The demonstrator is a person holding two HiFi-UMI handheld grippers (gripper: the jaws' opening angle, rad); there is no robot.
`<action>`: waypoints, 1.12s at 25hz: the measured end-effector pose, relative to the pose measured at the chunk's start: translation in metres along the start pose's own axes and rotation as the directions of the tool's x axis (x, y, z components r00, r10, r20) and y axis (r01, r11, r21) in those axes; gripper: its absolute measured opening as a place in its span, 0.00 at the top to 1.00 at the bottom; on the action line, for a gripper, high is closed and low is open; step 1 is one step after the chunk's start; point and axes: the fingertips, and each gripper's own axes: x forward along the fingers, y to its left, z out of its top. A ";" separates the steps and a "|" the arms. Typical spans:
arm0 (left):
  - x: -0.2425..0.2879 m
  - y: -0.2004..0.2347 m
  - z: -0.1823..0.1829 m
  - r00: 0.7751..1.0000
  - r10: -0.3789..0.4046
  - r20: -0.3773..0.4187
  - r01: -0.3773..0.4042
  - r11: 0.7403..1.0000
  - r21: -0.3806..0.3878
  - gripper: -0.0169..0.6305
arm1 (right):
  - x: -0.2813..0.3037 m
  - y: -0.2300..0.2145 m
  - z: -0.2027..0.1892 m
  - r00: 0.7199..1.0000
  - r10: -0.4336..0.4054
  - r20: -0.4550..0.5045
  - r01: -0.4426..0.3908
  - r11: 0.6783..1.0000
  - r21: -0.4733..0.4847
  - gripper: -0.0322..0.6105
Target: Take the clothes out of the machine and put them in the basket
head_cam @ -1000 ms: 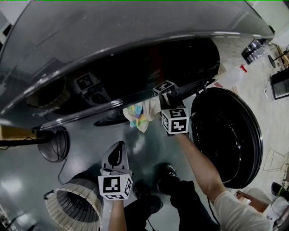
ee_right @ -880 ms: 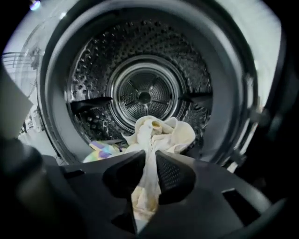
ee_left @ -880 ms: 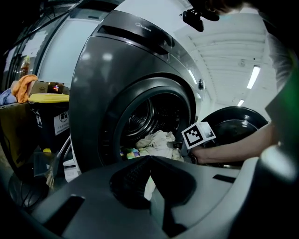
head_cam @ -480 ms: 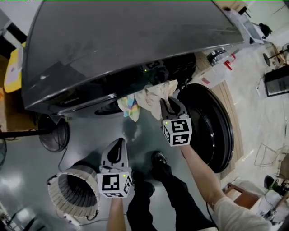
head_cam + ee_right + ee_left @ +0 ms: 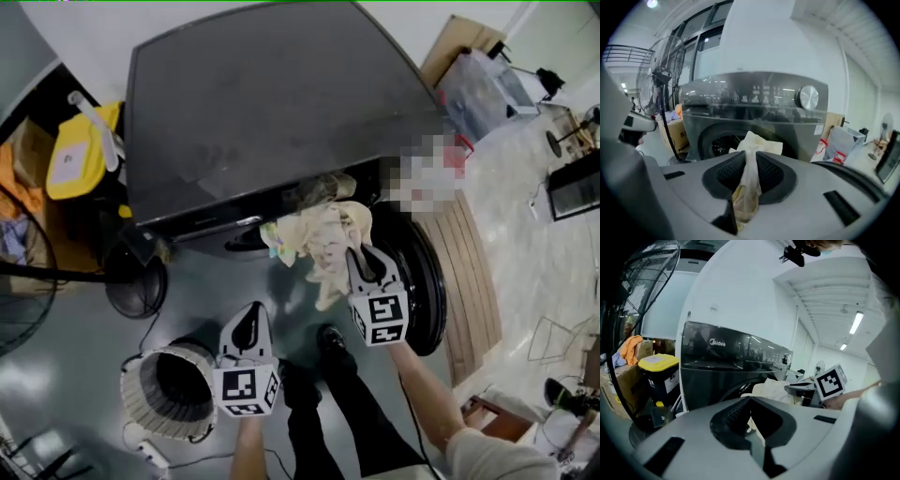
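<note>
A dark front-loading washing machine (image 5: 262,122) stands with its round door (image 5: 422,281) swung open to the right. A cream cloth (image 5: 328,246) trails out of the drum opening, and my right gripper (image 5: 361,258) is shut on its end. In the right gripper view the cloth (image 5: 749,187) is pinched between the pads of that gripper (image 5: 750,157). A pastel multicoloured piece (image 5: 279,239) hangs at the opening's left. My left gripper (image 5: 248,323) is shut with nothing in it and hovers beside the white ribbed basket (image 5: 173,389) at lower left. From the left gripper (image 5: 751,401) I see the machine (image 5: 717,362).
A yellow-lidded bin (image 5: 80,155) and a standing fan (image 5: 28,272) sit left of the machine. A clear plastic bag (image 5: 487,84) and a wooden board (image 5: 464,281) lie to the right. The person's dark shoes (image 5: 328,342) stand between basket and door.
Both grippers have risen and the view has drawn back from the machine. The right gripper has pulled the cream cloth further out of the drum, away from the machine's front.
</note>
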 end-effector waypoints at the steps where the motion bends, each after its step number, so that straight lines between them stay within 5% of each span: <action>1: -0.008 -0.002 0.008 1.000 0.006 0.003 -0.006 1.000 -0.002 0.95 | -0.013 0.002 0.007 1.000 0.005 -0.001 -0.005 1.000 -0.007 0.82; 17: -0.105 -0.047 0.161 0.983 0.138 0.124 -0.132 0.990 -0.057 0.95 | -0.179 -0.004 0.174 0.985 0.108 0.131 -0.102 0.994 -0.048 0.85; 28: -0.192 -0.083 0.236 0.938 0.245 0.244 -0.242 0.969 -0.045 0.95 | -0.256 0.030 0.265 0.923 0.297 0.244 -0.265 0.952 -0.154 0.85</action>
